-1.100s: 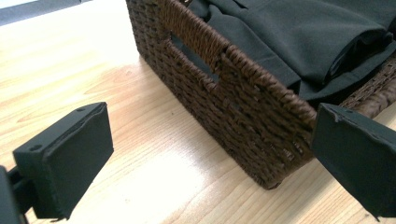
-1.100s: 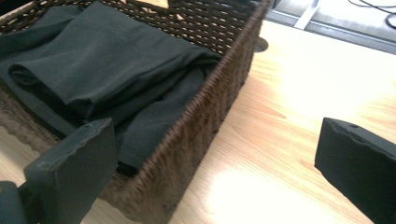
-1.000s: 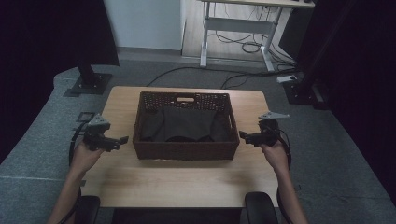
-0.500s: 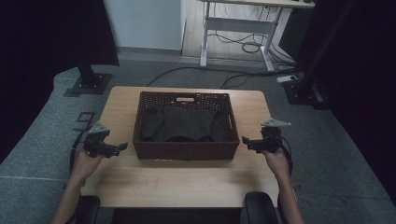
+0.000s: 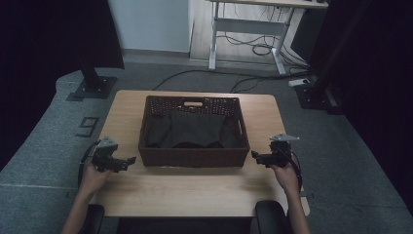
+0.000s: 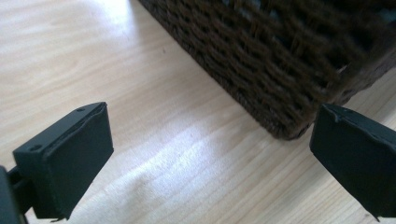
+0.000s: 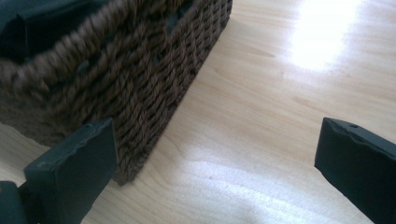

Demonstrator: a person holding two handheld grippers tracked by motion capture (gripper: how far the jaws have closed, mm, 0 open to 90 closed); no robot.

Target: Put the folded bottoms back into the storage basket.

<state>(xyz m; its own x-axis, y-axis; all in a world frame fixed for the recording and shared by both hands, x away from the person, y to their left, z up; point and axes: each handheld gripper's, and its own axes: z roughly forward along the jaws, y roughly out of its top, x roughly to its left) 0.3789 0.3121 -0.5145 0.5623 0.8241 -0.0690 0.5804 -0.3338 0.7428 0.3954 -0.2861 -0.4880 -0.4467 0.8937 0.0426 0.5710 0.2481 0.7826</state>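
Woven dark-brown basket (image 5: 194, 155) at the middle of the wooden counter (image 5: 195, 190), long axis running left to right, a dark folded cloth (image 5: 191, 130) lying inside. Left gripper (image 5: 127, 160) and right gripper (image 5: 255, 156) flank its near corners, each pointing inward, about equally near, just apart from the wicker. Both sets of jaws stand spread wide, holding nothing.
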